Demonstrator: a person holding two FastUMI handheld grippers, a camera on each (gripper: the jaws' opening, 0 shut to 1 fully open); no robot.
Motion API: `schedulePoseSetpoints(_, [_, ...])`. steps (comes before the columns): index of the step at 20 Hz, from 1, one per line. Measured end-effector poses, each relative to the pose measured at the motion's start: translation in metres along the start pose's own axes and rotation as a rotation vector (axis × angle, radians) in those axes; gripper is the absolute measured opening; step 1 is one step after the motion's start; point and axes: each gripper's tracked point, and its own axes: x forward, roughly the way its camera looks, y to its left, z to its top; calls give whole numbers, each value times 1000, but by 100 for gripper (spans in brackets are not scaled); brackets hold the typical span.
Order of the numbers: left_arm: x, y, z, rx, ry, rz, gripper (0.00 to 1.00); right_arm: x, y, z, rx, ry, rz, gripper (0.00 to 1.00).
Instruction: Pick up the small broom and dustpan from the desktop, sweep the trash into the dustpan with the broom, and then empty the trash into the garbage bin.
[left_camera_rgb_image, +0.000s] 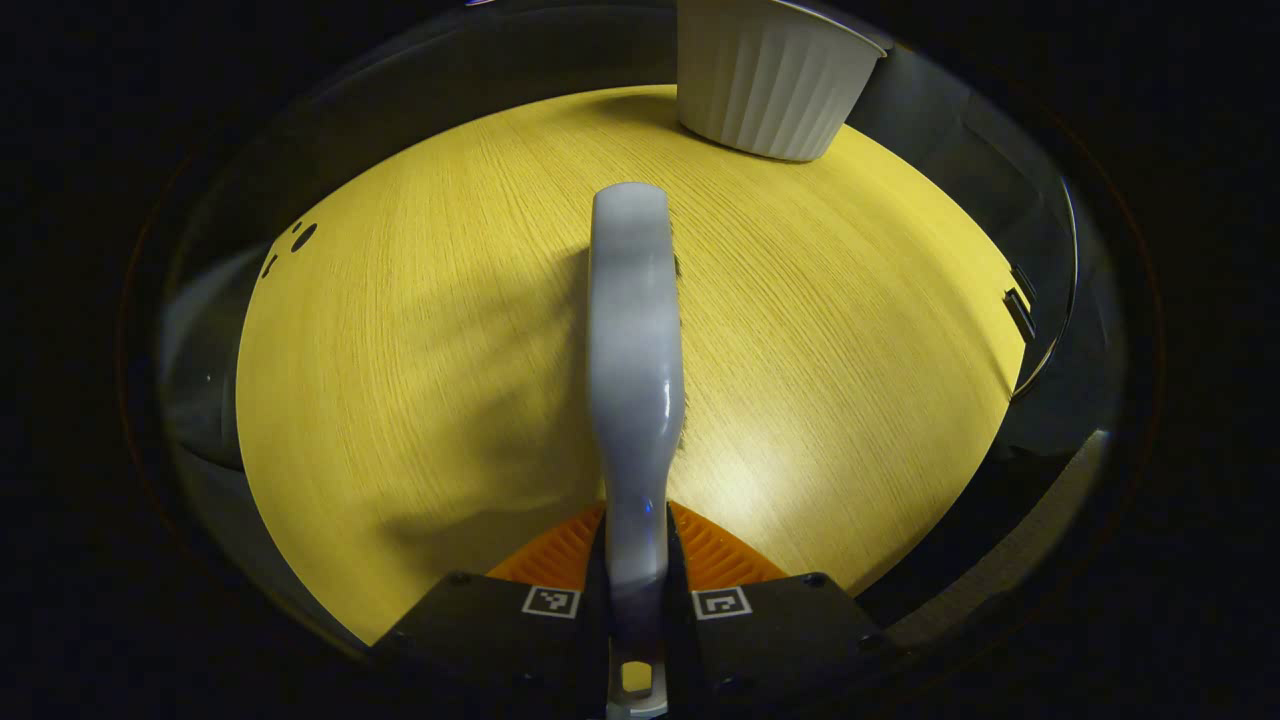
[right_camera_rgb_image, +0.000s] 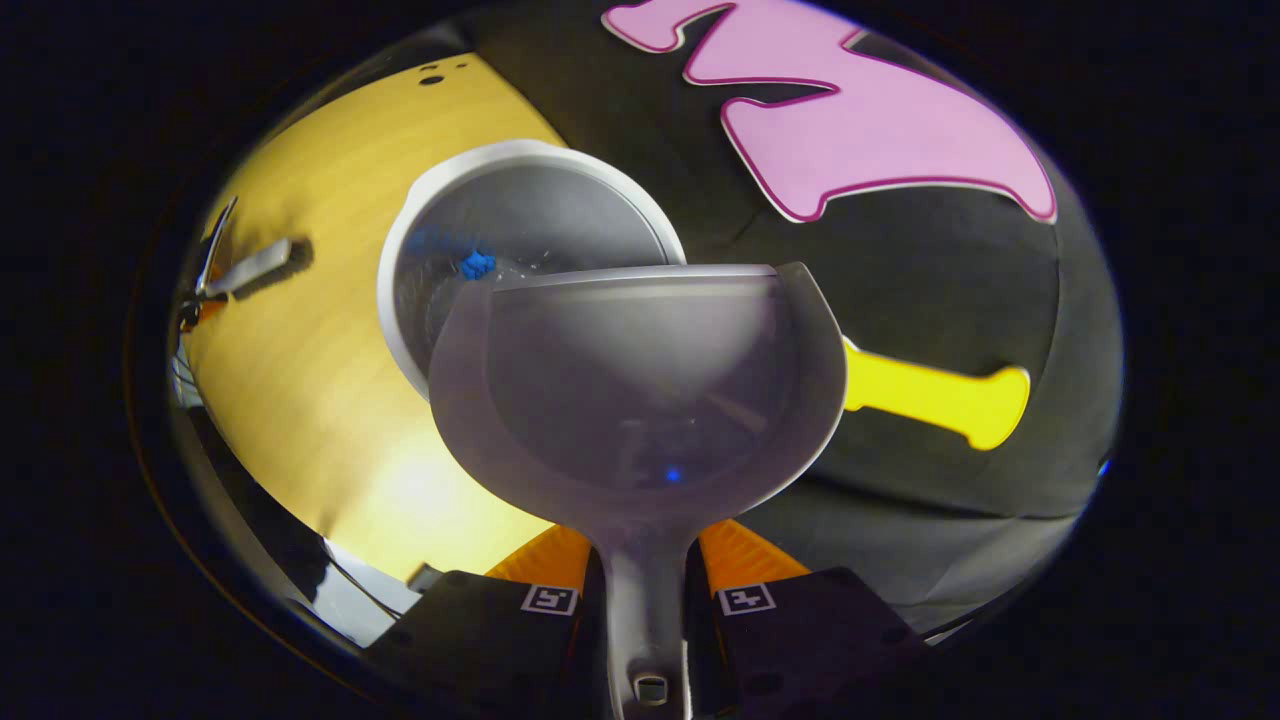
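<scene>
In the left gripper view the left gripper (left_camera_rgb_image: 636, 590) sits at the bottom centre of the frame, its two fingers pressed against the handle of the small broom (left_camera_rgb_image: 634, 360); the broom runs straight up the middle of the picture, its rounded end reaching the upper half, and a thin fringe of bristles shows along its right edge; beneath it lies the yellow wooden desktop (left_camera_rgb_image: 400, 350), with the broom's shadow falling to the left; at the top, right of centre, stands the ribbed white garbage bin (left_camera_rgb_image: 770, 80), seen from the side and resting on the desktop.

In the right gripper view the right gripper (right_camera_rgb_image: 648, 600) is at the bottom centre, both fingers clamped on the stem of the grey dustpan (right_camera_rgb_image: 640, 390); the pan's scoop fills the middle of the frame, its front lip held over the near rim of the garbage bin (right_camera_rgb_image: 400, 260), which appears upper left of centre; a small blue scrap of trash (right_camera_rgb_image: 477, 264) lies inside the bin; the desktop (right_camera_rgb_image: 300, 400) spreads to the left; the broom (right_camera_rgb_image: 250, 270) shows small at the far left edge.
</scene>
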Motion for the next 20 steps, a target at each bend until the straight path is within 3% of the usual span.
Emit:
schedulePoseSetpoints(3, [0,0,0,2,5,4,30,-6,3,-4,126,-70,28,36])
schedulePoseSetpoints(9, [0,0,0,-10,8,15,27,-61,34,-8,327,-255,174,36])
schedulePoseSetpoints(15, [0,0,-1,-20,14,25,27,-115,94,-33,326,-349,296,36])
schedulePoseSetpoints(20, [-1,-1,0,-34,27,34,27,-115,171,-67,272,-323,415,36])
